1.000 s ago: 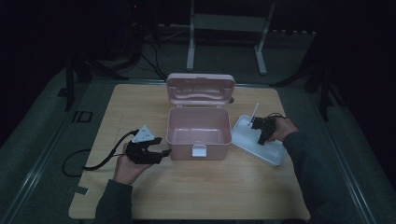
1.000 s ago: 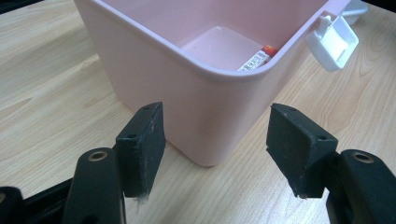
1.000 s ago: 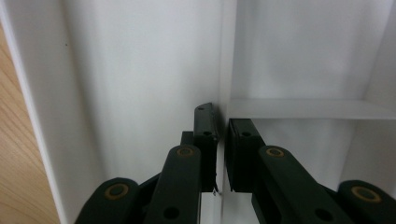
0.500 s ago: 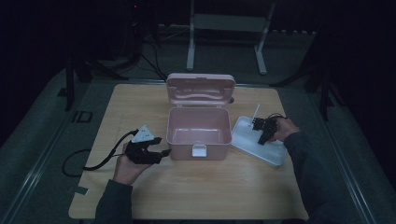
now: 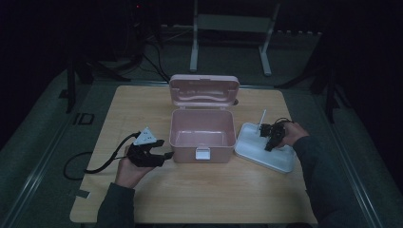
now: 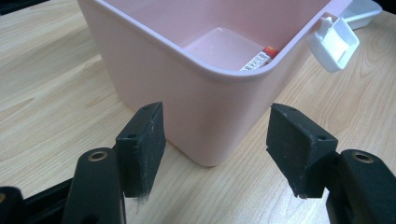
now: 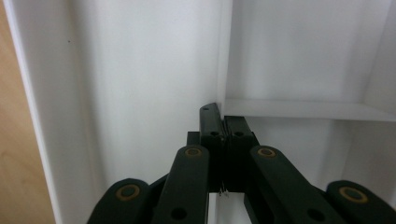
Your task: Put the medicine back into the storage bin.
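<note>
On the wooden table stands an open pink box with its lid tipped back upright and a white latch hanging at the middle of its front wall. At the box's front left corner the left gripper rests low over the tabletop, held in the person's left hand; the left gripper view shows its jaws spread wide, one on each side of that rounded corner, with clear space between each pad and the pink wall, so they hold nothing. Inside the box, near the front wall, lies a small item with a red and white label, most of it hidden by the rim. Just to the right of the box lies a white tray, set at a slant to the table edge. The right gripper is down inside this tray, its jaws pressed together right at an inner divider wall. They seem to pinch the thin edge of the upright partition, though the close view makes that hard to confirm. A thin white stick rises beside the right gripper.
</note>
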Motion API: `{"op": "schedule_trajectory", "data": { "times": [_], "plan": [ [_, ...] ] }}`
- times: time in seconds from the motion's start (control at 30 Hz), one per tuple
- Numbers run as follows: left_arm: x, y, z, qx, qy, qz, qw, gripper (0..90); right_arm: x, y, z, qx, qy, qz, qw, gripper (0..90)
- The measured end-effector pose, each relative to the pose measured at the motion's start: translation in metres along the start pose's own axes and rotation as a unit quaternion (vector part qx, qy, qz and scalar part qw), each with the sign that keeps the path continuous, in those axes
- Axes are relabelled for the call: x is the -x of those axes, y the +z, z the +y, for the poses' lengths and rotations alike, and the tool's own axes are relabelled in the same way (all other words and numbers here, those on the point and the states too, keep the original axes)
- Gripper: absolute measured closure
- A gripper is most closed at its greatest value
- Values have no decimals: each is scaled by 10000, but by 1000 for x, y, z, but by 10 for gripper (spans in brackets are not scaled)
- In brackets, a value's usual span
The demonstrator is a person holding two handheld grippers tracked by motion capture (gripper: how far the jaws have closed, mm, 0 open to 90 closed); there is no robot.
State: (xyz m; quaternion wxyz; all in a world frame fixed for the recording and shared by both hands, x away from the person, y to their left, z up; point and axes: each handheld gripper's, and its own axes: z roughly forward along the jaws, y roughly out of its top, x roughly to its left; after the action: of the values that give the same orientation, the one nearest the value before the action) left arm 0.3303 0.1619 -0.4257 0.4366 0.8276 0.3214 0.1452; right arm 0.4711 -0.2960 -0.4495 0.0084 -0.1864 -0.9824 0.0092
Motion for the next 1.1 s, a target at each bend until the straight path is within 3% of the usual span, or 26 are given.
{"op": "schedule_trajectory", "data": {
  "times": [0.17,0.5,0.8,1.1],
  "plan": [
    [0,1,0,-9,-7,-15,10000,370,-5,-9,-7,-58,-135,74,9999,894],
    [0,1,0,-8,-13,-16,10000,370,-18,-42,-21,149,-417,219,9988,895],
    [0,3,0,-36,-3,-38,10000,370,-30,-99,-32,339,-647,77,9973,895],
    [0,3,0,-37,8,-38,10000,370,-47,-148,-11,411,-1059,-87,9935,895]
  ]
}}
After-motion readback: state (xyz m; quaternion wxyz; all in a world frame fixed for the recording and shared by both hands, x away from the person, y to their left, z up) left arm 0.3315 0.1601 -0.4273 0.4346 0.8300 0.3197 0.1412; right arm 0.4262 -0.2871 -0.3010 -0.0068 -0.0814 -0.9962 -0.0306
